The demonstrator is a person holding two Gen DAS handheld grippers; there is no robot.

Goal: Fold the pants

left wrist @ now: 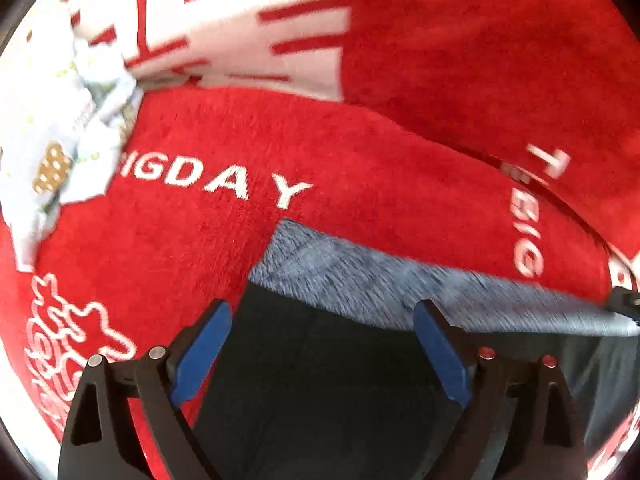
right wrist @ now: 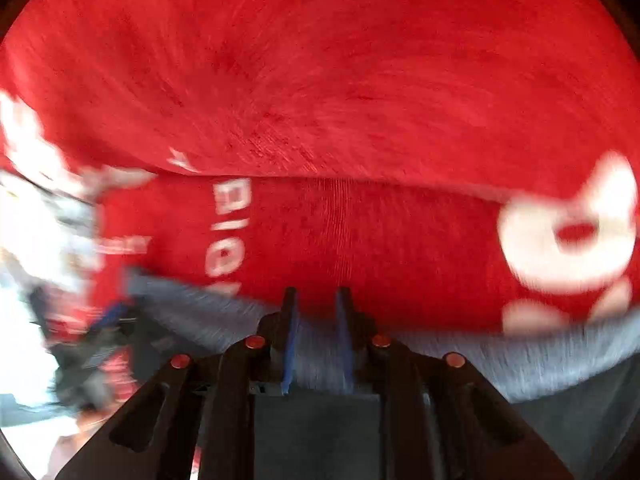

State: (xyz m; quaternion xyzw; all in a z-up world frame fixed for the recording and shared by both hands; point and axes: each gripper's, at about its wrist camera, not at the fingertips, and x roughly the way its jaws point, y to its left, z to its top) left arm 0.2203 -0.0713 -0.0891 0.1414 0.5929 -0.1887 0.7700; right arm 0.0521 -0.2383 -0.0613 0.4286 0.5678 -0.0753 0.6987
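Your left gripper (left wrist: 322, 354) points steeply down over the pants (left wrist: 320, 380), a dark garment with a fuzzy grey band (left wrist: 360, 280) along its far edge. Its blue-padded jaws stand wide apart, and nothing is held between them; the dark cloth lies beneath the gap.

The pants rest on a red fleece blanket (left wrist: 460, 60) with white lettering. At the far left of that view lies a crumpled pale cloth (left wrist: 52, 128) with a small gold patch.

Your right gripper (right wrist: 316, 336) sits at the same grey band (right wrist: 540, 364), farther along it. The right wrist view is heavily blurred. Its jaws are narrowly parted with grey fabric showing in the gap; whether the pads press on it cannot be told.

No container appears in either view.
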